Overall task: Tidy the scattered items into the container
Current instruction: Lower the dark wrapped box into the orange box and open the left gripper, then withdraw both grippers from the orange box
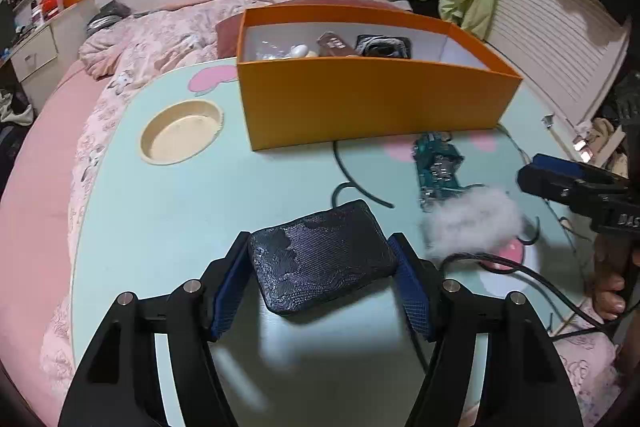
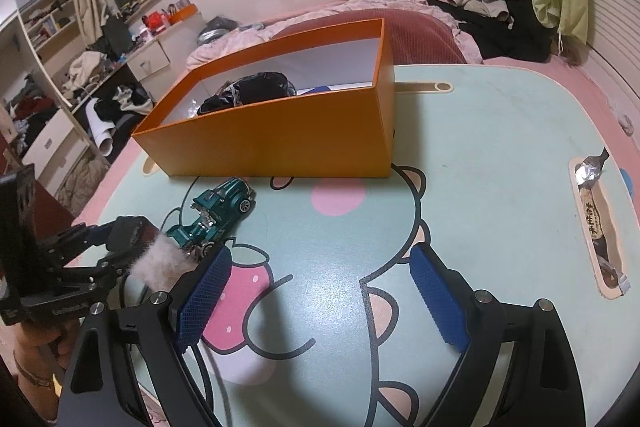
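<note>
Each hand-held gripper has matte black angular linkage arms with round silver screw heads at the joints. The left hand-held gripper (image 1: 322,259) and right hand-held gripper (image 2: 320,295) carry blue cross-hatched fingers (image 2: 438,301). A black cable trails from the right one, gripped by bare skin-toned fingers (image 1: 610,297)

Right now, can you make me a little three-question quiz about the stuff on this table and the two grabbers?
1. True or false: the left gripper grips a dark pouch.
2. What colour is the box?
3. Which lies on the table outside the box: A) toy car, B) banana, C) spoon?

Key: 1 true. 2 orange. 3 A. The right gripper is open and holds nothing.
</note>
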A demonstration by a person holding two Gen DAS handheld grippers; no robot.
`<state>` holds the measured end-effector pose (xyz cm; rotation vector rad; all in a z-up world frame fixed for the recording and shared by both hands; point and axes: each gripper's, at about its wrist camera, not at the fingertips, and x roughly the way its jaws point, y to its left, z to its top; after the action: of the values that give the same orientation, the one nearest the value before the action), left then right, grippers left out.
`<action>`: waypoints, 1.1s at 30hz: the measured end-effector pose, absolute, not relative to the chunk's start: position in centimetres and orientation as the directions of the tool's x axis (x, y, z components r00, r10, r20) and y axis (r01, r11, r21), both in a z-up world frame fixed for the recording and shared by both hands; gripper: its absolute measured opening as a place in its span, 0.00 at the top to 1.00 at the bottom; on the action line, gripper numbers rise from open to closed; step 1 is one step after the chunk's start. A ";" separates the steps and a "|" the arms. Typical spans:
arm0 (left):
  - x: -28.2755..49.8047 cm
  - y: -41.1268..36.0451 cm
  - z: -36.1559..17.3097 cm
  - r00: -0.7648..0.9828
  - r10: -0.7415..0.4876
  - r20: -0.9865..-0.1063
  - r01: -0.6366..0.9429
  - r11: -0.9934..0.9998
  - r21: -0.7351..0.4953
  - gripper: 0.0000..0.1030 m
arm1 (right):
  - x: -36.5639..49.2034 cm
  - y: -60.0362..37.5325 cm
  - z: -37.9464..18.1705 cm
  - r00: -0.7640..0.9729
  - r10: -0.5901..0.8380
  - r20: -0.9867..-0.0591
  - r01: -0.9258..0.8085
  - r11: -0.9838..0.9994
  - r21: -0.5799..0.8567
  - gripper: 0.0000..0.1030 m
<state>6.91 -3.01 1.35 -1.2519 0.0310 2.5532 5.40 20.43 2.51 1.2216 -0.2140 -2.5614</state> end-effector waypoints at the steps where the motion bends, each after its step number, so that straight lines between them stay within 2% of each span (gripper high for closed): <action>1: 7.1 -3.1 1.6 -0.589 0.258 -0.766 -0.274 -0.955 -0.111 0.34 | 5.4 20.5 2.5 -0.596 -0.325 -0.734 0.199 -0.946 0.257 0.12; 8: 6.8 -3.9 8.2 -0.698 0.328 -0.637 -0.295 -0.942 -0.161 0.34 | 5.5 20.4 2.6 -0.599 -0.323 -0.733 0.194 -0.946 0.259 0.12; 13: 3.0 -1.6 12.9 -0.761 0.316 -0.567 -0.312 -0.944 -0.108 0.34 | 5.5 20.3 2.6 -0.599 -0.323 -0.733 0.192 -0.946 0.260 0.12; 14: 2.1 -1.2 13.4 -0.766 0.307 -0.564 -0.308 -0.946 -0.097 0.28 | 5.5 20.3 2.6 -0.599 -0.322 -0.733 0.192 -0.946 0.260 0.12; 15: 1.1 -0.7 13.7 -0.768 0.291 -0.571 -0.301 -0.950 -0.079 0.16 | 5.5 20.3 2.6 -0.599 -0.321 -0.734 0.191 -0.947 0.258 0.12; 16: 0.1 -0.3 13.8 -0.778 0.259 -0.573 -0.282 -0.958 -0.049 0.14 | 5.5 20.4 2.5 -0.599 -0.320 -0.734 0.192 -0.947 0.257 0.12; 19: -0.6 -0.4 13.0 -0.791 0.197 -0.579 -0.231 -0.973 -0.016 0.14 | 5.5 20.4 2.5 -0.599 -0.324 -0.732 0.190 -0.946 0.263 0.12; 23: 1.0 -2.3 11.4 -0.749 0.284 -0.598 -0.261 -0.957 -0.127 0.14 | 5.6 20.5 2.5 -0.599 -0.323 -0.732 0.190 -0.946 0.262 0.12; 25: 2.3 -2.9 10.5 -0.743 0.278 -0.609 -0.253 -0.959 -0.129 0.14 | 5.6 20.5 2.5 -0.598 -0.321 -0.734 0.191 -0.947 0.258 0.12; 28: 4.3 -3.6 8.4 -0.703 0.263 -0.661 -0.244 -0.962 -0.124 0.14 | 5.6 20.5 2.6 -0.597 -0.320 -0.736 0.190 -0.947 0.257 0.12; 31: 5.6 -3.9 5.1 -0.621 0.223 -0.752 -0.217 -0.970 -0.108 0.14 | 5.9 20.7 3.5 -0.618 -0.305 -0.725 0.191 -0.952 0.239 0.12; 33: 6.2 -4.3 2.7 -0.570 0.207 -0.795 -0.188 -0.975 -0.119 0.14 | 6.4 21.0 5.0 -0.641 -0.268 -0.719 0.190 -0.963 0.189 0.12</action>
<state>6.16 -4.33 2.72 -1.3218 -0.0316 2.6013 6.42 21.03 4.97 1.1766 -0.1395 -2.6334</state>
